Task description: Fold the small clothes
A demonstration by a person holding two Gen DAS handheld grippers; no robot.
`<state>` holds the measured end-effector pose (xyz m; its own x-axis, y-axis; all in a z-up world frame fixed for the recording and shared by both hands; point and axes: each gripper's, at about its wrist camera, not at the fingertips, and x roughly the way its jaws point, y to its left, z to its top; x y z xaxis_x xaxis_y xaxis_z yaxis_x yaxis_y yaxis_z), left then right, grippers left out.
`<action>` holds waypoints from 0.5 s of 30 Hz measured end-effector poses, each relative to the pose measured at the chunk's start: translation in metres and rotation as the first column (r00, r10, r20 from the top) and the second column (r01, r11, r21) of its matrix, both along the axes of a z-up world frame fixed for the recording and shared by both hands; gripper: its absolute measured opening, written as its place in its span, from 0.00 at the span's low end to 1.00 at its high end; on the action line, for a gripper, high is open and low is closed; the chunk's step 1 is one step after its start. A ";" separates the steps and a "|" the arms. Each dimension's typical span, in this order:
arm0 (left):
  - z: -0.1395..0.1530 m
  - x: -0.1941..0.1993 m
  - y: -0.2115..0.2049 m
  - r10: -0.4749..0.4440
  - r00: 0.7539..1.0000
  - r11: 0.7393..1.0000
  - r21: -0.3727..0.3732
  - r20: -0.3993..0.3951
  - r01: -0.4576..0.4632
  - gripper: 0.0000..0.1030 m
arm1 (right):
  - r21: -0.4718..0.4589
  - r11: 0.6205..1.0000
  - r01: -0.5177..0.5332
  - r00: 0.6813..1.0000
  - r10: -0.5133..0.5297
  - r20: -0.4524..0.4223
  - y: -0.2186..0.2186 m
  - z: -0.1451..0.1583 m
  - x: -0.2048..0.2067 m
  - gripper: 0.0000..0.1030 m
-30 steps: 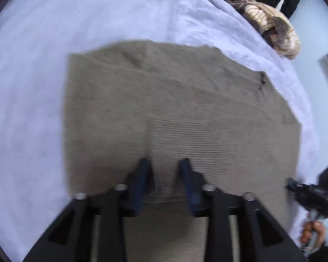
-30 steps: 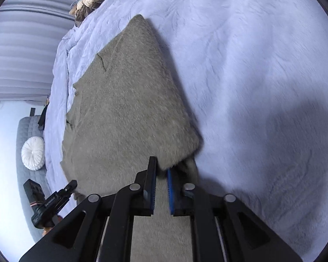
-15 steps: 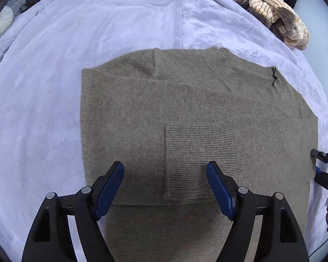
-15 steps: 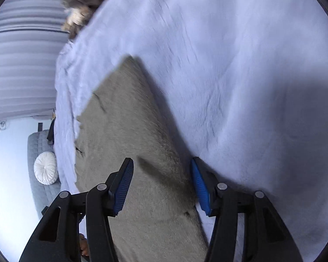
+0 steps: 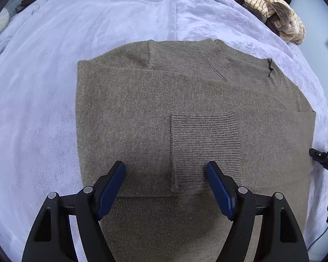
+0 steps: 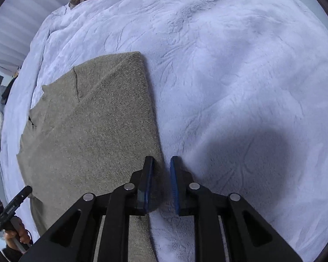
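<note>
A taupe sweater (image 5: 142,109) lies flat on a lilac blanket (image 5: 32,120), both sleeves folded in. The left gripper (image 5: 166,170) hangs over it with jaws wide and nothing between the pads; the ribbed cuff (image 5: 204,150) of the folded sleeve sits just ahead, between the blue fingers (image 5: 112,187), clear of both.

Only the left view shows the cuff and the ribbed collar (image 5: 229,69) farther ahead, along with striped clothes (image 5: 273,15) heaped at the blanket's far edge.

The right view alone shows the sweater's (image 6: 94,131) right fold edge. There the right gripper (image 6: 160,164) has just been closing to a narrow gap; its left pad is over the edge and its right over blanket (image 6: 229,65), and whether any knit is pinched cannot be told.
</note>
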<state>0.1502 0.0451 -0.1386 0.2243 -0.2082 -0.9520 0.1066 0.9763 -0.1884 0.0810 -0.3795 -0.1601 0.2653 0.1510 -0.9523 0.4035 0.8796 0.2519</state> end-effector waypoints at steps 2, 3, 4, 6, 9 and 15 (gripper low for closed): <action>0.002 -0.001 0.001 -0.015 1.000 0.999 -0.046 -0.009 0.015 0.54 | -0.041 0.999 0.000 1.000 0.000 0.007 0.002 0.009 -0.008 0.25; 0.002 -0.002 -0.001 -0.033 0.999 0.997 -0.066 -0.018 0.032 0.36 | -0.073 0.997 -0.002 1.000 0.003 0.014 0.005 0.016 -0.013 0.25; 0.003 -0.002 -0.004 -0.052 0.998 0.995 -0.081 -0.022 0.050 0.27 | -0.094 0.996 -0.003 1.000 0.005 0.027 0.008 0.023 -0.017 0.25; 0.006 -0.005 -0.012 -0.090 0.996 0.994 -0.055 -0.007 0.090 0.17 | -0.094 0.996 -0.005 0.998 0.011 0.064 0.017 0.035 -0.023 0.25; 0.007 -0.010 -0.015 -0.106 0.994 0.994 -0.016 0.009 0.106 0.17 | -0.083 0.996 -0.044 0.993 0.052 0.106 0.027 0.049 -0.019 0.25; 0.005 -0.015 0.000 -0.062 0.998 0.998 0.035 0.021 0.061 0.17 | -0.124 0.980 -0.158 0.988 0.156 -0.023 0.058 0.005 -0.014 0.25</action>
